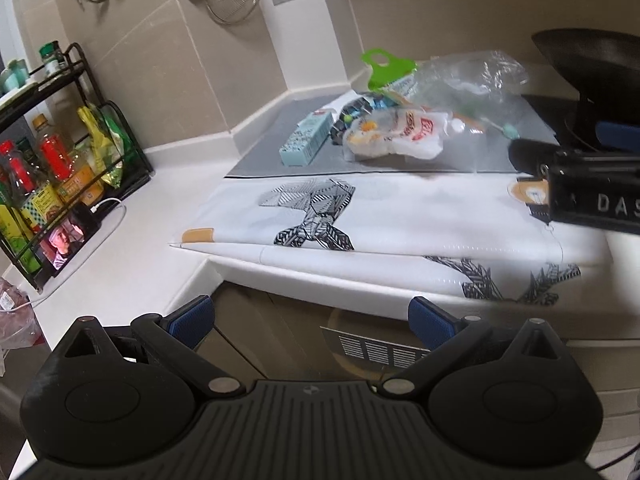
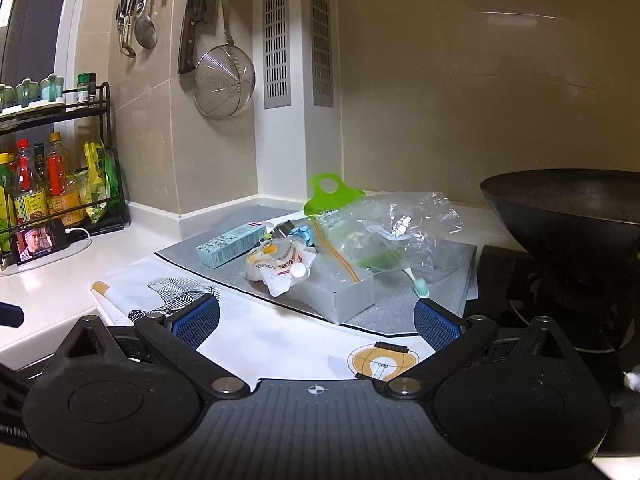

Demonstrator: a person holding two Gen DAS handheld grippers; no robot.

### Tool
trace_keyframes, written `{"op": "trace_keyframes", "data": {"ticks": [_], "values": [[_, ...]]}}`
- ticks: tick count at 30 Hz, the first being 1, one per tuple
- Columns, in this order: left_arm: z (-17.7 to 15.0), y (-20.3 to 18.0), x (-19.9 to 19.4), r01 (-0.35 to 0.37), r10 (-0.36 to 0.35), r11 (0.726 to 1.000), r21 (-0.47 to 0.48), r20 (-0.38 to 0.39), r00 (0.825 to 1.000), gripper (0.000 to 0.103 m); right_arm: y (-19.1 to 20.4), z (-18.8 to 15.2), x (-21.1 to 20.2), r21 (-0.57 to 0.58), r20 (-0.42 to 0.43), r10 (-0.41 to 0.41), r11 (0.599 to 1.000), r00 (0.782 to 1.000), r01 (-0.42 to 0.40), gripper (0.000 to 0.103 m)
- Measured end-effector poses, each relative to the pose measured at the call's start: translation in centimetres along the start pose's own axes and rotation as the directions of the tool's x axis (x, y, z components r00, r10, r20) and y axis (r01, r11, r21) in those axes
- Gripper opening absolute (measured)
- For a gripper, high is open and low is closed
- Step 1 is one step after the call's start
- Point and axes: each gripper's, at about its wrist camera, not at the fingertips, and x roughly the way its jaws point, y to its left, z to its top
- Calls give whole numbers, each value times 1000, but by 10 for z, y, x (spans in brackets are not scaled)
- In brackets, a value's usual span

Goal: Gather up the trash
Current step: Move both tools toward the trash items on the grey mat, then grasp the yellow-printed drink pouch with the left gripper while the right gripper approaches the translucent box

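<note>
A pile of trash lies on a grey mat (image 2: 424, 296) on the kitchen counter: a light blue carton (image 2: 230, 246) (image 1: 308, 138), a white food pouch with a cap (image 2: 280, 266) (image 1: 394, 134), a clear zip bag (image 2: 384, 232) (image 1: 468, 92) with a green hanger (image 2: 330, 194), a toothbrush (image 2: 418, 283) and a dark wrapper (image 1: 352, 114). My right gripper (image 2: 316, 320) is open and empty, in front of the pile over a patterned white sheet (image 2: 280, 340). My left gripper (image 1: 310, 320) is open and empty, back past the counter's front edge. The right gripper's body (image 1: 580, 184) shows at the right of the left wrist view.
A black wok (image 2: 568, 208) sits on the stove at the right. A black rack with bottles (image 2: 52, 188) and a phone playing video (image 2: 38, 242) stand at the left. A strainer (image 2: 224, 80), knife and utensils hang on the wall. A pink bag (image 1: 14, 312) lies far left.
</note>
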Motion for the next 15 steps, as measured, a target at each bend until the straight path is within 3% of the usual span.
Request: {"op": "trace_keyframes", "data": {"ticks": [8, 15], "values": [[1, 1, 3, -52, 52, 998, 24, 8, 999, 103, -4, -2, 10, 2, -16, 0, 1000, 1000, 0, 103], [6, 5, 7, -80, 80, 997, 22, -3, 997, 103, -1, 9, 28, -73, -20, 63, 995, 998, -64, 103]]}}
